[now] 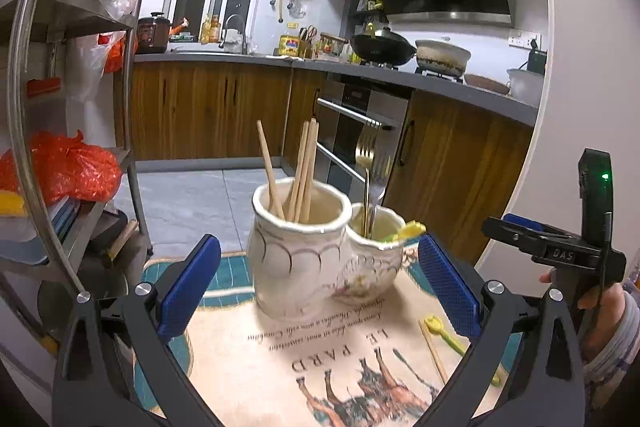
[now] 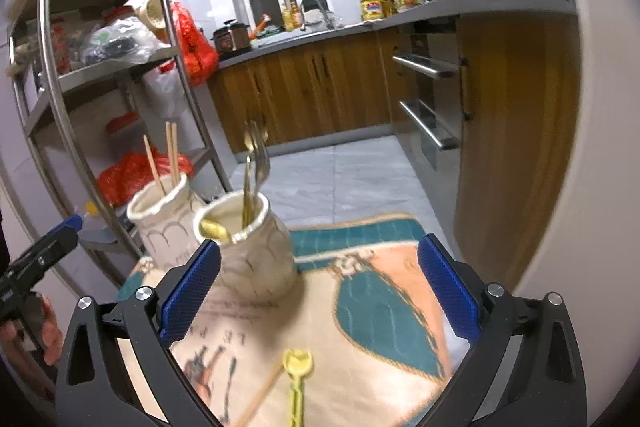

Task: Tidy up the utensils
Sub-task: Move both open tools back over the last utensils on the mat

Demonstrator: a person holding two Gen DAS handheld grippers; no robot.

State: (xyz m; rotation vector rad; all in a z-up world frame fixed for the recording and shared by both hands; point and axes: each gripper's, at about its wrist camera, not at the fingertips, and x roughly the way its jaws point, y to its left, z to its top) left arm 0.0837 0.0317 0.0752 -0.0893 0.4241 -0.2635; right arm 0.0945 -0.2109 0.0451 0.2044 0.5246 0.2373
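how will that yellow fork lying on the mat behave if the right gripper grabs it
The yellow fork looks like thin plastic, so probably very light and somewhat bendy. Lying flat on the printed mat, it may be awkward to get fingers under. Its slim handle could pivot in the grip, and the loose chopstick beside it might get nudged.

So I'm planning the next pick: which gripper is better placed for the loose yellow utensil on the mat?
Right. The yellow utensil lies directly between the open right gripper; for the left gripper it sits off to one side.

Five chopsticks (image 1: 304,171), two forks (image 1: 370,183)
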